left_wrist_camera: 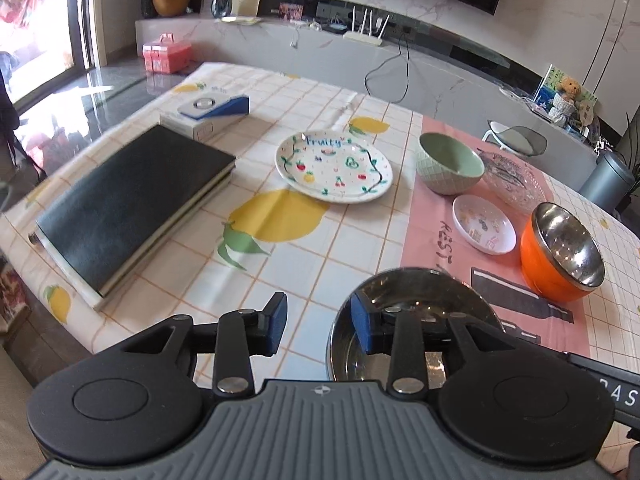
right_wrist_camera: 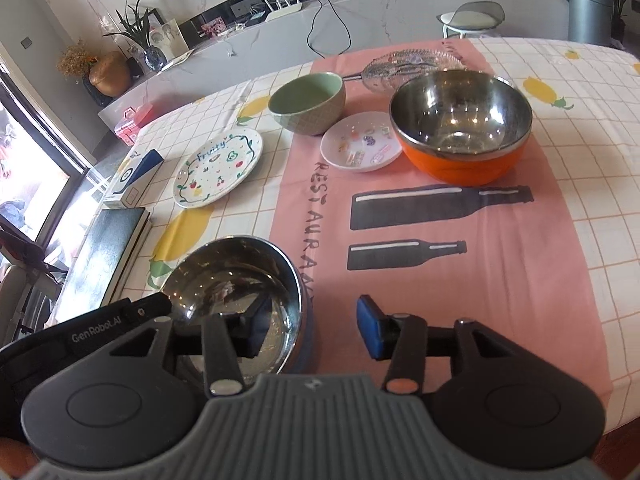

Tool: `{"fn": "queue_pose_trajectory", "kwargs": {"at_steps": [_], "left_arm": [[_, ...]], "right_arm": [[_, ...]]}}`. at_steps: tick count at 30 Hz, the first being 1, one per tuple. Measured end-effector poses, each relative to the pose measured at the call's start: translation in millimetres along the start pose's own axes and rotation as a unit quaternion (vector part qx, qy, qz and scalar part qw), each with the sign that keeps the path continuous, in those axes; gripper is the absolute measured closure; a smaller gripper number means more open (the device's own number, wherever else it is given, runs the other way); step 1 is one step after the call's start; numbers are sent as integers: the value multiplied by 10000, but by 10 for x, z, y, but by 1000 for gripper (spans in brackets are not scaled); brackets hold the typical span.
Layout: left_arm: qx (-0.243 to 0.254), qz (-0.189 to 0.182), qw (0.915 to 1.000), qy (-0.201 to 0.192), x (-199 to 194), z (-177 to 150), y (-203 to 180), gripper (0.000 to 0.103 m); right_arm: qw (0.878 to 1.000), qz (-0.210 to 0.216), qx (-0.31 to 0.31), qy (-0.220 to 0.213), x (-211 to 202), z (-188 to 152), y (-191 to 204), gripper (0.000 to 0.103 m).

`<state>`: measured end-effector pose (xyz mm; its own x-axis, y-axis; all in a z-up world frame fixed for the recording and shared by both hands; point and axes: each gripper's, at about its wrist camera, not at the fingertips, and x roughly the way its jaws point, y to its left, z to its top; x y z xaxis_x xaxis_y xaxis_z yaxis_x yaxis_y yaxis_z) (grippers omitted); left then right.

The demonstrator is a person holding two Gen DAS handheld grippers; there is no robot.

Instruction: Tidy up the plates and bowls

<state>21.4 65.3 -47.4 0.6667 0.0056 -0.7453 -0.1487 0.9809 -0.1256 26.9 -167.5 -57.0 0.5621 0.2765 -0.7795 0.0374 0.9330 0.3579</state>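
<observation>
Both the left gripper [left_wrist_camera: 318,326] and right gripper [right_wrist_camera: 310,330] straddle the blue-walled steel bowl's [right_wrist_camera: 240,300] rim, jaws wide; closing unevenly could tip it.

Black claw [left_wrist_camera: 318,330] arms, blue pads [left_wrist_camera: 277,322], ribbed grey base.

Open tablecloth [left_wrist_camera: 304,280] mid-table, black book [left_wrist_camera: 132,204] blocking the left, steel bowl [left_wrist_camera: 412,328] right under both grippers, green bowl [left_wrist_camera: 448,164], small saucer [left_wrist_camera: 484,230], orange bowl [left_wrist_camera: 564,256] crowding far right
</observation>
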Motion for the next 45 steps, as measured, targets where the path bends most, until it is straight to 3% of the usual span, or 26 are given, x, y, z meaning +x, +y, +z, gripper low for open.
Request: {"fn": "queue_pose_trajectory", "kwargs": {"at_steps": [4, 6, 8, 14, 19, 24, 32, 45], "left_arm": [[305, 76, 9983, -481, -195, 96, -108, 58], [362, -27, 9975, -610, -274, 141, -164, 56], [369, -201, 9968, -685, -340, 194, -223, 53], [380, -714, 9935, -795, -453, 324, -415, 42], [345, -1135, 9912, -583, -410, 406, -616, 36], [309, -1443, 9886, -312, -299, 424, -849, 36], [580, -1583, 9857, 62, 0, 427, -1343, 36], [687, -1176, 9900, 369, 580, 555, -1887, 36]], "right_arm": [[9988, -99, -218, -417, -212, 36, 25, 39], [9978, -83, -259, -603, -311, 60, 15, 38], [9970, -58, -212, -736, -407, 95, -15, 29], [9904, -204, -29, -1370, -741, 213, -181, 25], [9858, -277, 336, -1620, -920, 335, -450, 20], [9819, -482, 877, -1607, -938, 412, -844, 20], [9740, -1011, 1454, -1414, -734, 477, -1331, 20], [9762, -1259, 1468, -980, -207, 814, -1593, 24]]}}
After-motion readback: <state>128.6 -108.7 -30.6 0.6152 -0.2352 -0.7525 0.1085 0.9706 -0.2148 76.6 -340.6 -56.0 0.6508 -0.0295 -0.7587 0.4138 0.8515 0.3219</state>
